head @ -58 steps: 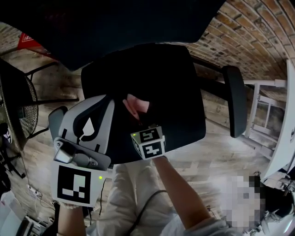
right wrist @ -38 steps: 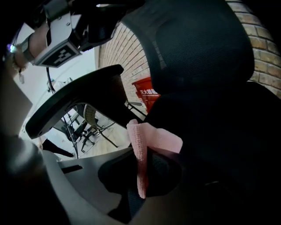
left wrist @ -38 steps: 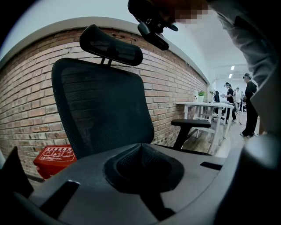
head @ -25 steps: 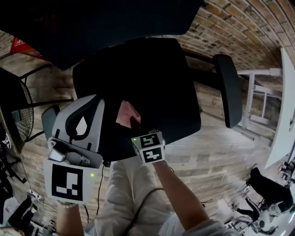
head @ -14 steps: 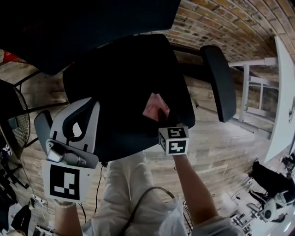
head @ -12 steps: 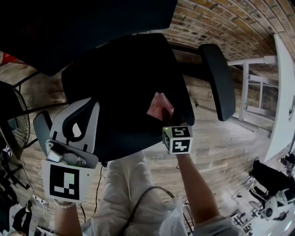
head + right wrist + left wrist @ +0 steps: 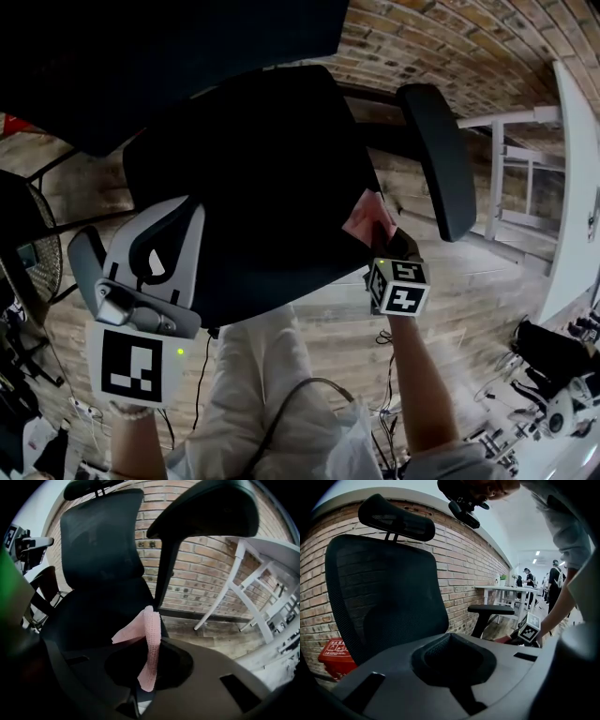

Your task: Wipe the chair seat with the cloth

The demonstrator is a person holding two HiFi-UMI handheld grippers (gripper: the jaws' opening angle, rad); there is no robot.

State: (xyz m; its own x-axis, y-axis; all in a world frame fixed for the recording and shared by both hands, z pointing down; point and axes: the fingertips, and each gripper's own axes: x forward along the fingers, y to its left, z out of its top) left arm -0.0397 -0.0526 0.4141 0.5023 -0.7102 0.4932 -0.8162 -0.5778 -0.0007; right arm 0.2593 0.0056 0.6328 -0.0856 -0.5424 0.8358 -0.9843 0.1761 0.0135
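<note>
Rightward since half a second earlier had gone the right gripper (image 7: 382, 242), carrying the pink cloth (image 7: 365, 217) to the right edge of the chair seat (image 7: 248, 169), just beside the padded armrest (image 7: 436, 159). In the head view the left gripper (image 7: 174, 221) hung low off the seat's front-left corner, probably kept out of the wiping path.

The left gripper view showed its jaws drawn together on nothing. It looked past them at the dark mesh backrest (image 7: 384, 583) and the rough brick wall (image 7: 461, 559).

The right gripper view showed its jaws pinched on the cloth, a nubbly knitted strip standing up from the grip with a thin flap folded leftward. That loose part seemed left free to drag. Whether it touched the seat was unclear.
</note>
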